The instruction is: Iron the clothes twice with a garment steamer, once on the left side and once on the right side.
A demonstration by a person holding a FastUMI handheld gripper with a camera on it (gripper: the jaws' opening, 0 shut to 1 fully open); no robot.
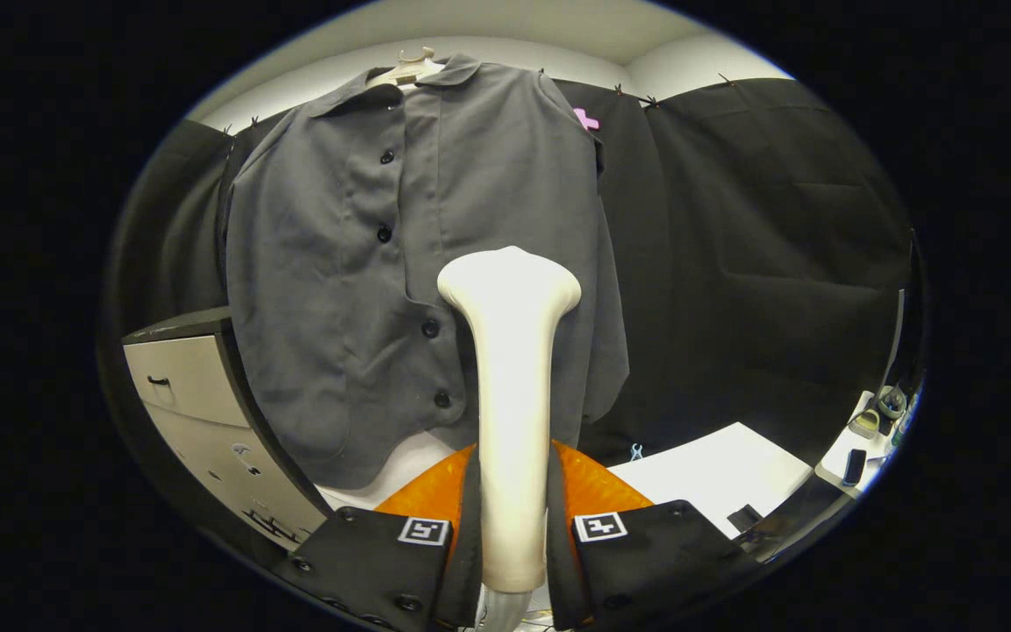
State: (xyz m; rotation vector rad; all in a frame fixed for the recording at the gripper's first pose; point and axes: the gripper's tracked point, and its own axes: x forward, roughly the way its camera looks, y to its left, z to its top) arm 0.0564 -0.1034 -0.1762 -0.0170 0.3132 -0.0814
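A grey button-up shirt [365,263] hangs on a pale hanger [409,68] in front of the black booth wall. My gripper [512,518] is shut on the handle of a cream garment steamer [510,369], which stands upright between the fingers. The steamer's flared head [510,285] is in front of the shirt's right half, near the lower buttons; whether it touches the cloth I cannot tell.
A pale drawer cabinet [198,404] with a dark top stands to the left, under the shirt's hem. A white tabletop [716,478] lies to the right below the wall, with small items [874,421] at its far right end.
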